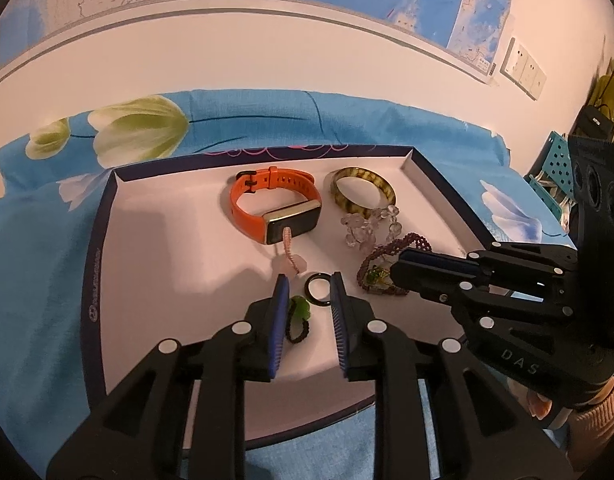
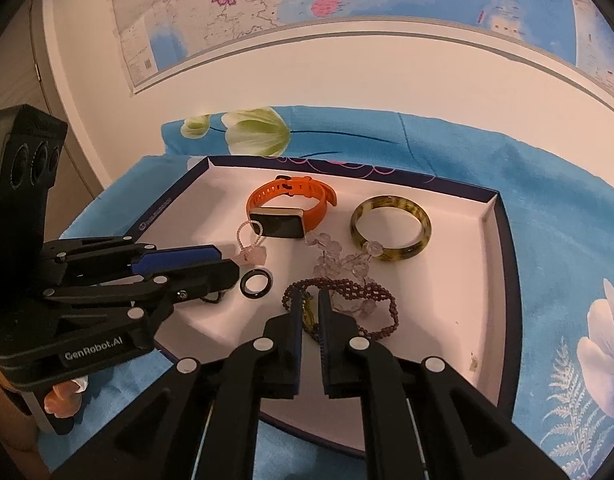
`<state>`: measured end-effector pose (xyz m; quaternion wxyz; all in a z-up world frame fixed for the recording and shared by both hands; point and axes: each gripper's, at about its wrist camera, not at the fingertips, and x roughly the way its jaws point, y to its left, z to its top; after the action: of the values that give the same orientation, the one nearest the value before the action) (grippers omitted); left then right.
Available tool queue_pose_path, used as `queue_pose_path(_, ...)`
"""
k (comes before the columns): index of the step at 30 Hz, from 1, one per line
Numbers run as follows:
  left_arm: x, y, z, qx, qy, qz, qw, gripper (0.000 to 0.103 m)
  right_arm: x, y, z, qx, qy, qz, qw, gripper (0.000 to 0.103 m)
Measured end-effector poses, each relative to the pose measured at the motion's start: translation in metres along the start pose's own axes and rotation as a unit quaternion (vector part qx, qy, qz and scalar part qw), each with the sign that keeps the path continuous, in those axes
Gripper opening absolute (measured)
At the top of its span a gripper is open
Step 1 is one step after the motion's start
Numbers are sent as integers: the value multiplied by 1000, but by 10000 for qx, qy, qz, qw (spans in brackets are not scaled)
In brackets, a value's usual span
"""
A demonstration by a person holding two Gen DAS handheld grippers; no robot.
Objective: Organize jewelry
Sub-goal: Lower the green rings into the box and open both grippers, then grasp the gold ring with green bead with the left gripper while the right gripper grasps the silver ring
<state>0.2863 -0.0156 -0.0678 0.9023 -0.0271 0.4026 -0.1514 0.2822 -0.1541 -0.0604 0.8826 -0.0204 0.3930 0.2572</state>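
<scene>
Left gripper (image 1: pixel 306 282): you are holding it low over the near part of the tray, fingers pointing toward the wall; its jaws are standing spread, pinching nothing.
Between the left jaws: a black ring (image 1: pixel 318 291) is lying flat on the tray floor just beside the right fingertip; a green charm (image 1: pixel 299 307) on a black cord is sitting against the left pad.
Right gripper (image 2: pixel 311 295): you are reaching it in from the right side, its tips sitting down in the bead pile; its jaws are drawn nearly together, pinching a green-yellow pendant (image 2: pixel 308 314).
Tray (image 1: pixel 95 256): a shallow white box lid with a dark blue rim is resting on a blue flowered cloth (image 1: pixel 35 240).
Tray, far middle: an orange watch (image 1: pixel 276 204) is standing on its edge, screen facing you.
Tray, far right: a mottled bangle (image 1: pixel 363 190) is lying flat, just beside the watch.
Tray, centre: a pink charm (image 1: pixel 291 258) on a braided loop is leaning against the watch face.
Tray, right of centre: clear beads (image 1: pixel 369 226) are touching the bangle's near edge; a purple strand (image 2: pixel 347 294) is looping around them and around the right fingertips.
Background: a map (image 2: pixel 307 0) is hanging on the wall.
</scene>
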Motion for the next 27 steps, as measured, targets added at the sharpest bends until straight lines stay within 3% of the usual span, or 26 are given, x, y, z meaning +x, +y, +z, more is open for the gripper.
queue_pose_path(2, -7, 1, 0, -4, -104, 11, 9999, 29, -5, -1, 0, 41, -54, 17, 10000, 7)
queue_pose_path(10, -54, -12, -15, 354, -623, 5, 9974, 36, -39, 2, -8, 95, -308, 202, 9993, 13)
queue_pose_path(19, -73, -27, -55, 663, -511, -225, 9962, 36, -40, 40, -46, -400, 146, 678, 9968, 14)
queue_pose_path(22, -72, -28, -62, 642, -444, -249, 9966, 36, -28, 44, -51, -389, 309, 643, 9967, 22)
queue_pose_path(27, -71, -22, -65, 528, -382, -302, 9974, 36, -13, 49, -49, -373, 474, 633, 9962, 22)
